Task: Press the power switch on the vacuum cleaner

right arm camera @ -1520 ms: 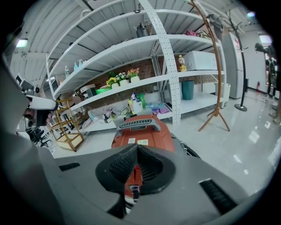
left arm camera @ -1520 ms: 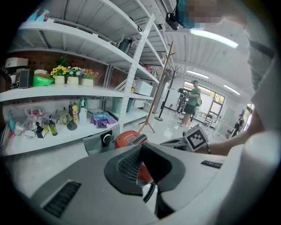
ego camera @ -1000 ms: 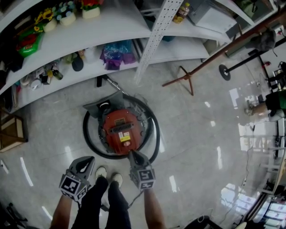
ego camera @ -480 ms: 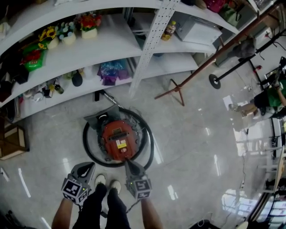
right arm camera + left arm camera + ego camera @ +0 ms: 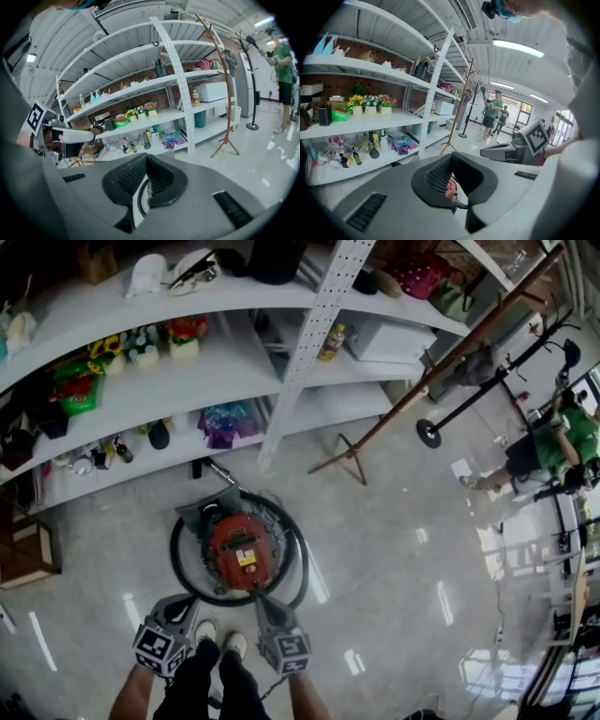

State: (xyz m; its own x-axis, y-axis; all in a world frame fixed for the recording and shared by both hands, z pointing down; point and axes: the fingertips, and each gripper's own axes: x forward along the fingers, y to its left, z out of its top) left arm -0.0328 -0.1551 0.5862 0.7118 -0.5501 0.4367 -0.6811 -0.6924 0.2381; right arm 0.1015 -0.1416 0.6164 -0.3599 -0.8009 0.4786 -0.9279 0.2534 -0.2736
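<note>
Right gripper (image 5: 262,602) is held low with its jaws pressed together and nothing between them. Its tip is pointed at the near edge of the black hose (image 5: 176,563) that is coiled round the vacuum (image 5: 241,552). Whether the hose is touched cannot be told. Left gripper (image 5: 182,604) is held just alongside, jaws likewise closed and empty, tip by the hose's near-left curve.

The vacuum, red and round, is seen on the glossy floor (image 5: 394,549), in front of the white shelves (image 5: 234,371) and just ahead of the person's white shoes (image 5: 208,631). A yellow label (image 5: 246,558) is made out on its top, but the switch itself cannot be picked out. Through the slit in the left gripper view only a sliver of red is glimpsed. A wooden coat stand (image 5: 441,357) is seen well off to the right.
</note>
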